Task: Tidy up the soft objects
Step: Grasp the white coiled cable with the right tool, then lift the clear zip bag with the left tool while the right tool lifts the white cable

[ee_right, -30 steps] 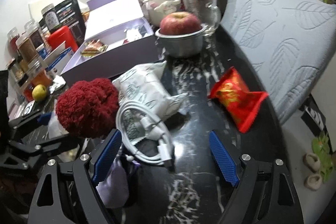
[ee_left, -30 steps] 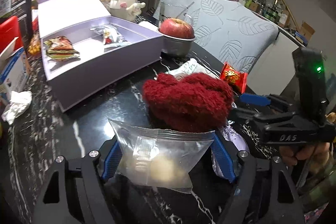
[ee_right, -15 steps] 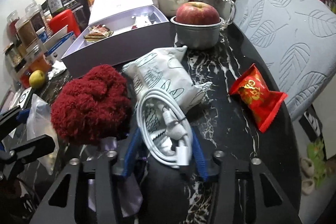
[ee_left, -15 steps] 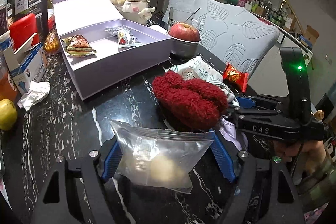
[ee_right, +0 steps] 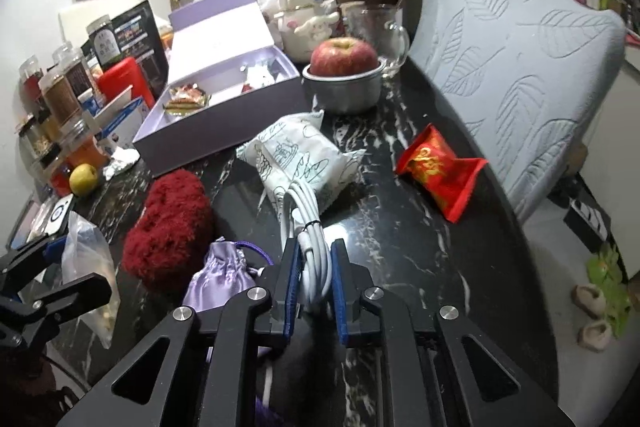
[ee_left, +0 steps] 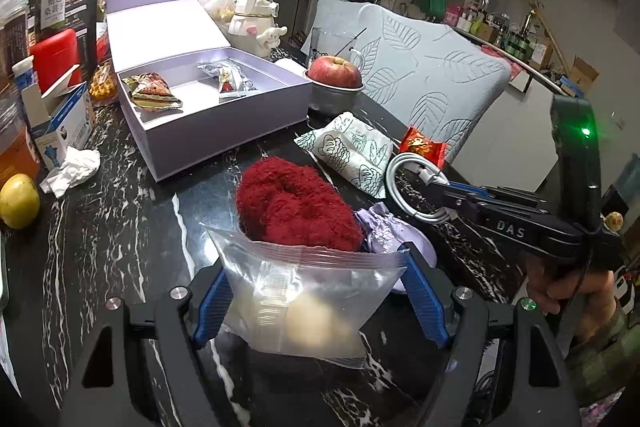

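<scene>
Jaws of your right gripper (ee_right: 314, 277) pinch the coiled white rubbery cable (ee_right: 310, 227) over the black marble table (ee_right: 420, 227); your left gripper (ee_left: 316, 293) clamps a crinkled clear zip bag (ee_left: 304, 299) beside the fuzzy red knit bundle (ee_left: 296, 205).

"DAS" in white letters on right gripper (ee_left: 442, 189) body, seen in left wrist view. Dark jar (ee_left: 50, 1) label has white Chinese characters, too small to read. Red packet (ee_right: 438, 169) has gold script, unreadable. Nothing else legible.
</scene>
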`<state>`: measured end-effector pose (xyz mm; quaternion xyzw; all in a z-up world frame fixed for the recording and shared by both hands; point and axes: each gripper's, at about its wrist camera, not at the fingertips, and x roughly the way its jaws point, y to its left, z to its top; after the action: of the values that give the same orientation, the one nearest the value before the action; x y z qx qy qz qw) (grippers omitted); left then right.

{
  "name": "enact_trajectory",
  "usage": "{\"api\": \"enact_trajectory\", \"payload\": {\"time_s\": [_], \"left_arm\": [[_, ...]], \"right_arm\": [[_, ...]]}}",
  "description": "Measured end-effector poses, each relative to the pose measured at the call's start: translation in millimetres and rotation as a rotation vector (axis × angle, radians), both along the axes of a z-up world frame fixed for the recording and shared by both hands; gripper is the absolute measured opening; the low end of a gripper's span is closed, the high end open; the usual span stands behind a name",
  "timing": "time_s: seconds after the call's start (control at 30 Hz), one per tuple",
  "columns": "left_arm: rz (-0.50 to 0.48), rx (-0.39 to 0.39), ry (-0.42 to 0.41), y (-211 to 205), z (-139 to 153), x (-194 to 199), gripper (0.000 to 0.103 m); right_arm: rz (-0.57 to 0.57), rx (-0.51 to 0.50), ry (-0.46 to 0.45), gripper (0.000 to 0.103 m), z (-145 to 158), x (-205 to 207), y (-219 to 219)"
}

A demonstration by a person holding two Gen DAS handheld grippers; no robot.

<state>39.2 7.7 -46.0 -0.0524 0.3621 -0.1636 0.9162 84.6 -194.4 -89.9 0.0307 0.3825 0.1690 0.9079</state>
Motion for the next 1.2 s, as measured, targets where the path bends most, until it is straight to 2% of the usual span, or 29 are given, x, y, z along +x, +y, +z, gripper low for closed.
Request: {"api": "enact_trajectory", "payload": {"time_s": [0.23,0.6,0.9,1.2], "left_arm": [[0.009,-0.006,-0.02,0,5,-15,0.078],[0.039,-0.01,-0.069,4,18,-37,0.078],[0.083,0.035,-0.164,11,43,-55,0.078],[0.122,0.084,-0.275,18,78,-64,0.078]], "right_arm": [[-0.013,0.012,-0.049,0.015,15,-28,-7],[0.044,0.035,-0.059,0.015,22,-63,-2],[0.12,0.066,-0.088,0.015,35,-89,11],[0.179,0.086,-0.117,0.015,52,-93,19]]}}
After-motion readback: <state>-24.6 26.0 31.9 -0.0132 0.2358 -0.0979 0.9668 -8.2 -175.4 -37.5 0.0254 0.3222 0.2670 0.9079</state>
